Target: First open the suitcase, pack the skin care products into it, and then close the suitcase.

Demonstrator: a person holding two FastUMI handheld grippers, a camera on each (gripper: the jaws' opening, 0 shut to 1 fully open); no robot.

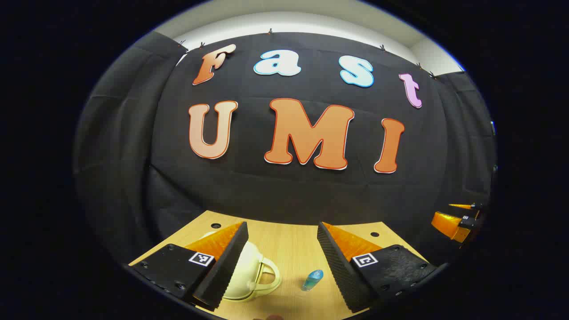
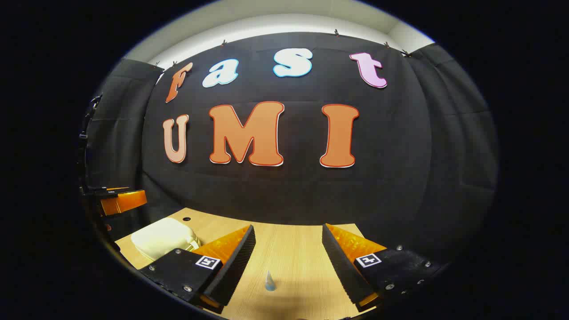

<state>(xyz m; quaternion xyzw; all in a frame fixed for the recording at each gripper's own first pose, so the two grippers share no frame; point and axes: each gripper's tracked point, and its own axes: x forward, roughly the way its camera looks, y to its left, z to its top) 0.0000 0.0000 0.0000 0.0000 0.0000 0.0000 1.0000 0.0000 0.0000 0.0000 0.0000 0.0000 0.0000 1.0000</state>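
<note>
Hovering above the wooden tabletop (image 1: 289,249), the left gripper (image 1: 282,255) has its jaws spread wide, holding nothing. A cream suitcase (image 1: 249,271) with a handle lies closed, partly behind its left finger, and a small blue skin care bottle (image 1: 312,280) lies between the fingers. The right gripper (image 2: 288,258) is likewise wide open and empty, the bottle (image 2: 270,282) between its fingers, the suitcase (image 2: 163,238) off to its left.

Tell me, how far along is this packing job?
Nothing looks done yet. The cream suitcase lies closed on the wooden table, and the small blue bottle lies beside it. The left gripper and right gripper are open, holding nothing. Opening, packing and closing remain.
</note>
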